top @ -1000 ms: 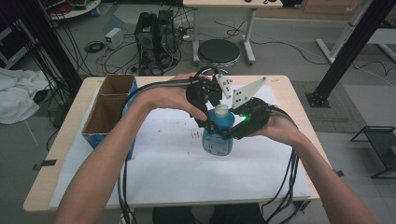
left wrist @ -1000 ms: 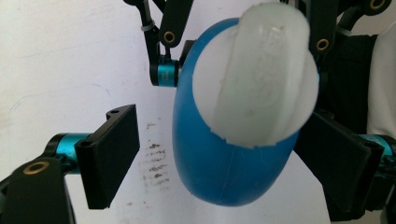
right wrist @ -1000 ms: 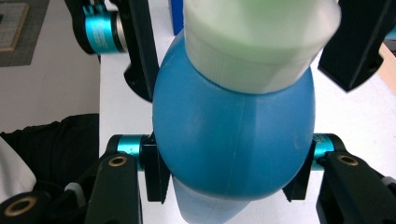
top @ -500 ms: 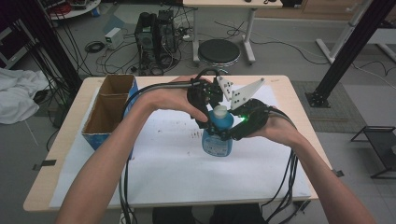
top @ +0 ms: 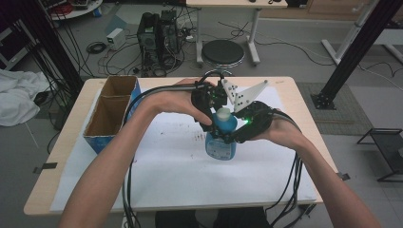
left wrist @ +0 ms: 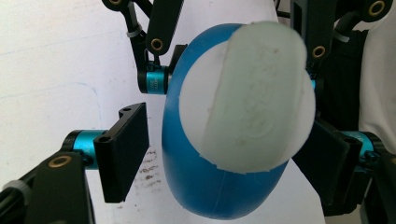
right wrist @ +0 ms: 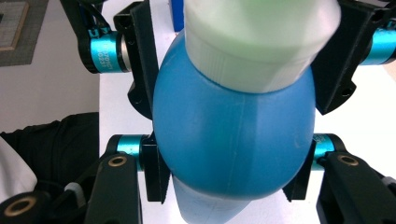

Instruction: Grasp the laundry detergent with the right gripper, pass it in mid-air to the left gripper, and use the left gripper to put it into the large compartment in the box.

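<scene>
Here the blue bottle (top: 221, 137) stands upright near the middle of the white sheet (top: 161, 171) that covers the table (top: 47, 190), its pale cap (top: 223, 113) on top. The right gripper (top: 236, 133) clamps the bottle's rounded blue shoulder; in the right gripper view the two black pads (right wrist: 152, 172) press against either side of the blue body (right wrist: 233, 140) just under the cap. The left gripper (top: 212, 119) comes in from above around the cap. In the left gripper view its near pad (left wrist: 123, 151) stands a little off the bottle with white sheet showing in the gap, so that gripper looks released and not yet grasping.

As a judgement, the bottle is steadied and the work on the cap is only about to start: the cap sits fully on, and closing on it and turning or pulling it off is left to do.

There is faint raised lettering on the cap top (left wrist: 252, 98), too blurred to read. The label on the bottle's lower body in the high view is too small to make out. A cardboard box (top: 111, 111) with two compartments sits well apart at the table's left edge.
</scene>
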`<action>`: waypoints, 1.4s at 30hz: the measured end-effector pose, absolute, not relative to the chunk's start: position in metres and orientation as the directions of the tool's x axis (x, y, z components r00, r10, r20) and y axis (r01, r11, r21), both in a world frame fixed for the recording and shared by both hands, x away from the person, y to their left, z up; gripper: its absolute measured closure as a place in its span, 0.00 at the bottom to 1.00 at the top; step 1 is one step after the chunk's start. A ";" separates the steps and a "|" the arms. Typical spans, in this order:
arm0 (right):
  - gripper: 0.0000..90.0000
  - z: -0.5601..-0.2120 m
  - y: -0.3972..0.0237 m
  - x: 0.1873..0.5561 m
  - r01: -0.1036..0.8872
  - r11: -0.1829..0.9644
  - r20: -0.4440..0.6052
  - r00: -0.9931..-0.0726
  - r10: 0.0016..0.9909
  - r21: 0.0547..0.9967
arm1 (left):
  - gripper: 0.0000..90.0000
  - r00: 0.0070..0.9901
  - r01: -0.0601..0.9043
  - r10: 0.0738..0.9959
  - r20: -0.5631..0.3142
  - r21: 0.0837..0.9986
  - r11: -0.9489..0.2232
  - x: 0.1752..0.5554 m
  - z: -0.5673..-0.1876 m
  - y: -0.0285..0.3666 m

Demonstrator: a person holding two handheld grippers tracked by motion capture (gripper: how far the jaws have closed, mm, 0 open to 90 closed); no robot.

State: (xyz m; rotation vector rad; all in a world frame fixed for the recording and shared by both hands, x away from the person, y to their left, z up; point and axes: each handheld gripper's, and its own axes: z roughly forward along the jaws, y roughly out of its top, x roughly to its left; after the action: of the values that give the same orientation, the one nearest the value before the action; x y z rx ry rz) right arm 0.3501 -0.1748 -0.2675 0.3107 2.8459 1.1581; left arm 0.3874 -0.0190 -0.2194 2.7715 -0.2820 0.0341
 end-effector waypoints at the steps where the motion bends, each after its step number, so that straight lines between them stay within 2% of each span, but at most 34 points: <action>1: 0.50 -0.268 -0.175 0.350 0.166 0.699 0.027 -0.978 0.206 0.696 | 0.26 0.982 -0.188 -0.181 0.054 0.355 -0.916 0.387 -0.220 -0.019; 3: 0.50 -0.268 -0.175 0.351 0.163 0.698 0.025 -0.979 0.204 0.697 | 0.29 0.978 -0.206 -0.196 0.064 0.346 -0.915 0.388 -0.219 -0.019; 13: 0.50 -0.269 -0.173 0.350 0.174 0.703 0.034 -0.977 0.209 0.690 | 0.30 0.976 -0.218 -0.210 0.061 0.349 -0.912 0.387 -0.221 -0.020; 15: 0.50 -0.271 -0.173 0.356 0.105 0.690 -0.014 -0.986 0.165 0.716 | 0.32 0.979 -0.204 -0.200 0.050 0.363 -0.909 0.386 -0.222 -0.020; 17: 0.50 -0.271 -0.173 0.356 0.099 0.692 -0.019 -0.987 0.161 0.715 | 0.34 0.975 -0.221 -0.213 0.064 0.353 -0.909 0.387 -0.220 -0.020; 20: 0.50 -0.271 -0.173 0.357 0.065 0.691 -0.040 -0.990 0.134 0.720 | 0.40 0.985 -0.170 -0.168 0.039 0.404 -0.899 0.382 -0.222 -0.019; 23: 0.50 -0.271 -0.173 0.359 0.041 0.692 -0.056 -0.992 0.117 0.721 | 0.41 0.984 -0.173 -0.173 0.037 0.402 -0.899 0.381 -0.222 -0.019; 33: 0.50 -0.272 -0.172 0.359 0.036 0.678 -0.047 -0.993 0.104 0.734 | 0.42 0.983 -0.176 -0.178 0.034 0.402 -0.898 0.380 -0.220 -0.017; 34: 0.50 -0.271 -0.173 0.356 0.082 0.687 -0.014 -0.991 0.132 0.722 | 0.42 0.984 -0.174 -0.176 0.032 0.403 -0.899 0.380 -0.220 -0.017; 42: 0.49 -0.274 -0.171 0.355 0.086 0.697 -0.008 -0.991 0.130 0.712 | 0.42 0.985 -0.166 -0.170 0.025 0.385 -0.908 0.379 -0.223 -0.018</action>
State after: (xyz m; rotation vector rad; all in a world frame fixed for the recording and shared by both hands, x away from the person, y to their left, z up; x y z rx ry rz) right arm 0.3551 -0.1707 -0.2741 0.1808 2.8406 1.1878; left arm 0.3792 -0.0177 -0.2227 2.7355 -0.2409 -0.0133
